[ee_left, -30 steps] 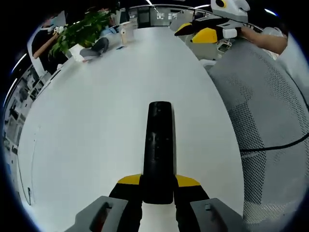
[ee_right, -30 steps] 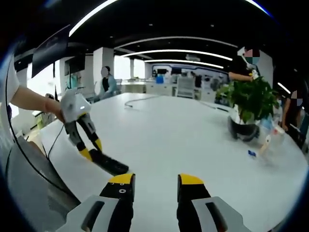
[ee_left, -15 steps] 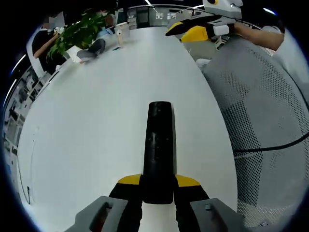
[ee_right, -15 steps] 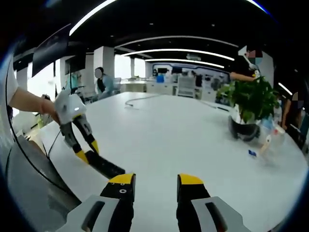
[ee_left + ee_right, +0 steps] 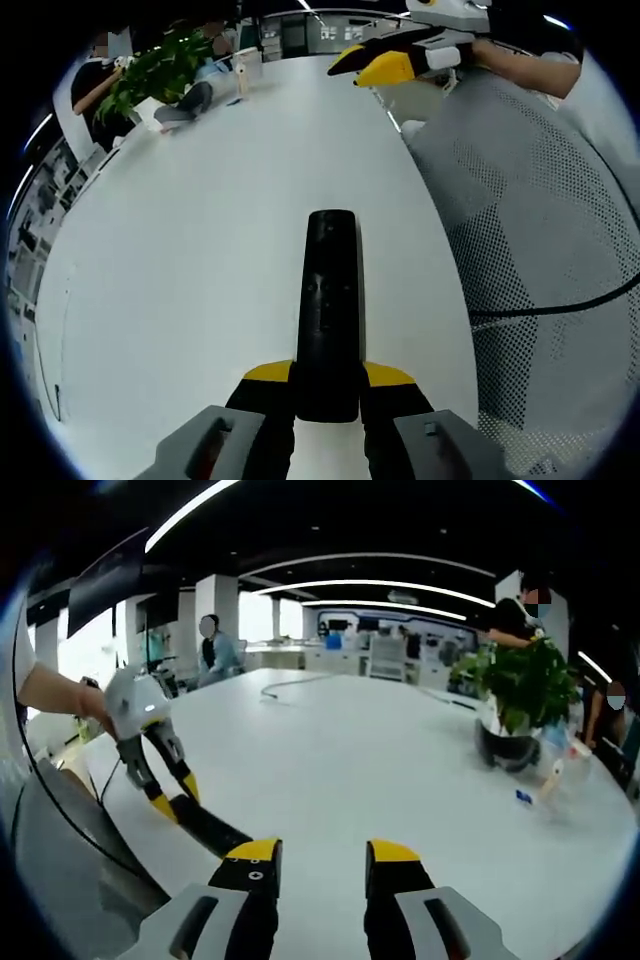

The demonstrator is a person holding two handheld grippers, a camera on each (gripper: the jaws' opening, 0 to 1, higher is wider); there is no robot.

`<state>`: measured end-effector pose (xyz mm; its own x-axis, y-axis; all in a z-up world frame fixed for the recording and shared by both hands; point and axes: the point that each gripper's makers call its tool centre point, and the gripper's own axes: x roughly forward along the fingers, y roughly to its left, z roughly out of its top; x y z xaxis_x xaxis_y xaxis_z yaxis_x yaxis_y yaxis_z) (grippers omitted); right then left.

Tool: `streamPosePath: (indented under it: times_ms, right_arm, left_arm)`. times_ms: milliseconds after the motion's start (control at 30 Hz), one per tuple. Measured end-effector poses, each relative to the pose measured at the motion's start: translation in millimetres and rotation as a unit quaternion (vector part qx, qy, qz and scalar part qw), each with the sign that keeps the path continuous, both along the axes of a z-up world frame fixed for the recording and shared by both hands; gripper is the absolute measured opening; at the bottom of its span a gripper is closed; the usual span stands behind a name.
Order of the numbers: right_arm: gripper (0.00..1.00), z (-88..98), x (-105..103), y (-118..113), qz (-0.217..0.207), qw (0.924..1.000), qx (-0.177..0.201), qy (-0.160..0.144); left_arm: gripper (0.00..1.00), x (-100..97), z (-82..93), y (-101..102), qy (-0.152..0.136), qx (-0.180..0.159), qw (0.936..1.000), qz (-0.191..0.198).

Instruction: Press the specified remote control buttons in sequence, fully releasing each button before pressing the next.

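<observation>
The left gripper (image 5: pixel 327 385) pinches the near end of the black remote control (image 5: pixel 328 300) between its yellow-tipped jaws, holding it lengthways out over the white desk (image 5: pixel 200 250) with the button face up. The right gripper (image 5: pixel 319 865) has its jaws spread with nothing between them and hangs above the desk, well apart from the remote; in the left gripper view it shows up high near the far edge (image 5: pixel 385 62). As far as can be judged, no button is being pressed now and the pressing sequence is still to do; which buttons are wanted cannot be told. Around the work stand a potted plant (image 5: pixel 520 695), a few small items beside it (image 5: pixel 555 770), a grey mesh chair back (image 5: pixel 540 250) with a black cable (image 5: pixel 560 305) across it, and people at the desk's far side. Nothing lies between the free jaws and the remote.
</observation>
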<state>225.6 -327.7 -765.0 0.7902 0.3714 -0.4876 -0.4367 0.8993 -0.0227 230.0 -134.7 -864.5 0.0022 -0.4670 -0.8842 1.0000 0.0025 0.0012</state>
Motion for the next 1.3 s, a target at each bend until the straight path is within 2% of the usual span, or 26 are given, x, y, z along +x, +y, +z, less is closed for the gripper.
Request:
streamPosePath:
  times_ms: [867, 1133, 1300]
  right_arm:
    - [0.28, -2.4, -1, 3, 0.008, 0.9999, 0.0, 0.007]
    - [0.28, -5.9, -4, 7, 0.021, 0.9996, -0.004, 0.017]
    - [0.26, -8.8, -7, 14, 0.039, 0.9985, 0.012, 0.037]
  left_arm:
    - [0.24, -15.4, -0.8, -2, -0.001, 0.028, 0.9996, -0.001]
    - [0.24, -18.0, -1.0, -2, -0.002, 0.039, 0.9992, 0.002]
    - [0.24, -21.1, -0.9, -2, 0.0, 0.042, 0.9991, 0.009]
